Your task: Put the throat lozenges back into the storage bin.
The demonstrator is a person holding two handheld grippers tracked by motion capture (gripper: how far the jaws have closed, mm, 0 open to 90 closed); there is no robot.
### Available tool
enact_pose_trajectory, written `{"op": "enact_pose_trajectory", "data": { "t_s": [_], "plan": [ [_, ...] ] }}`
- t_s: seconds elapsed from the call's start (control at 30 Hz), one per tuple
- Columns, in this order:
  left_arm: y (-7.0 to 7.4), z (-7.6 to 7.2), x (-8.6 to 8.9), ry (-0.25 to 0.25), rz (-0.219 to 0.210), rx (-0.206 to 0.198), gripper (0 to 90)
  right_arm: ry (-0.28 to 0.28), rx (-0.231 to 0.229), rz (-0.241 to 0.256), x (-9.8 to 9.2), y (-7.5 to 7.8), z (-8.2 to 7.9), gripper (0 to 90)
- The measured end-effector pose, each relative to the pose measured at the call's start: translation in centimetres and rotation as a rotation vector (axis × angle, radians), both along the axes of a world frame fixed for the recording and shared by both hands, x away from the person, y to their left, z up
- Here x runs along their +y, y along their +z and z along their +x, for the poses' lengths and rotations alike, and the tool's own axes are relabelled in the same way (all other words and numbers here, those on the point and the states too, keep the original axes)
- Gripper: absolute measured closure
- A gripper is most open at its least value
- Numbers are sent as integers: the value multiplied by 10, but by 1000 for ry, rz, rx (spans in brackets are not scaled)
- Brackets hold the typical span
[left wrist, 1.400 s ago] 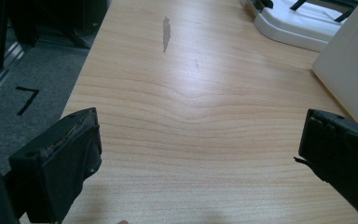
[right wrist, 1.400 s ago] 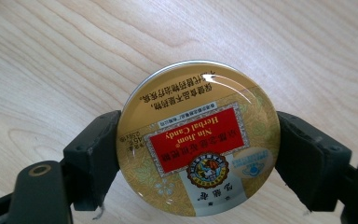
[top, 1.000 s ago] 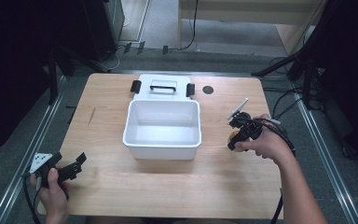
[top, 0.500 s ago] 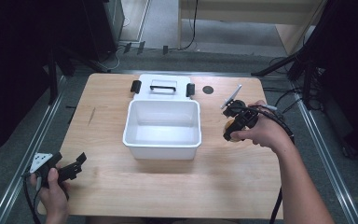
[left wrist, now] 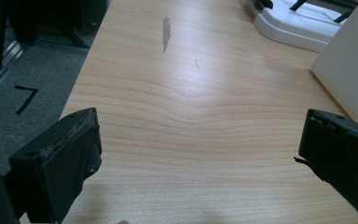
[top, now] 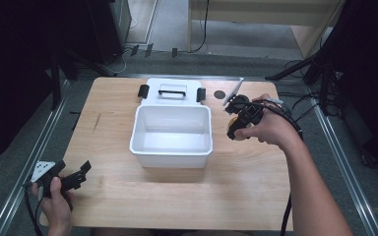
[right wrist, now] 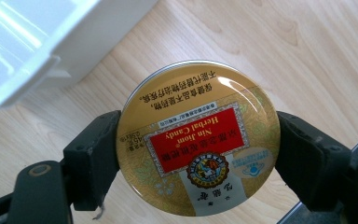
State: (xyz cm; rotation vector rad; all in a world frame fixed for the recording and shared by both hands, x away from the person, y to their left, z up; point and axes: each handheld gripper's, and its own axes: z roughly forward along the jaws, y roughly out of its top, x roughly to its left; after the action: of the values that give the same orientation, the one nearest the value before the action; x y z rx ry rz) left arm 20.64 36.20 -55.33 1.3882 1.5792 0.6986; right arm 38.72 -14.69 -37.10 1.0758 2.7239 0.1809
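Right gripper view gives me the clearest read: my right tongs (right wrist: 198,156) are pinching a round gold candy tin (right wrist: 198,140) by its rim, one jaw on each side, lid facing the camera with a red label. The tin hangs above the wooden surface (right wrist: 279,51), just beside the outer wall of the white bin (right wrist: 51,42). From the high view, I see the right tongs (top: 234,129) close to the bin's (top: 172,130) right side, with the bin's white lid (top: 172,91) lying behind it. My left tongs (left wrist: 200,154) are spread wide over bare wood, and they sit near the front left corner of the surface (top: 113,191), well apart from the bin.
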Motion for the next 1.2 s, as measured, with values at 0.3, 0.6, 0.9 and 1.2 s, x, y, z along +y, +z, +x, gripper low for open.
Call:
{"op": "enact_pose_trajectory", "data": {
  "t_s": [0.3, 0.6, 0.9, 1.2],
  "plan": [
    [0, 0, 0, 2, 0, -2, 0, 32, -20, 7, 14, 12, 4, 211],
    [0, 0, 0, 1, 1, 0, 0, 67, -22, 8, 34, 17, 5, 211],
    [0, 0, 0, 1, 1, 1, 0, 116, -25, 6, 59, 19, 6, 211],
    [0, 0, 0, 1, 0, 3, 0, 165, -22, 7, 83, 18, 6, 211]
  ]
}}
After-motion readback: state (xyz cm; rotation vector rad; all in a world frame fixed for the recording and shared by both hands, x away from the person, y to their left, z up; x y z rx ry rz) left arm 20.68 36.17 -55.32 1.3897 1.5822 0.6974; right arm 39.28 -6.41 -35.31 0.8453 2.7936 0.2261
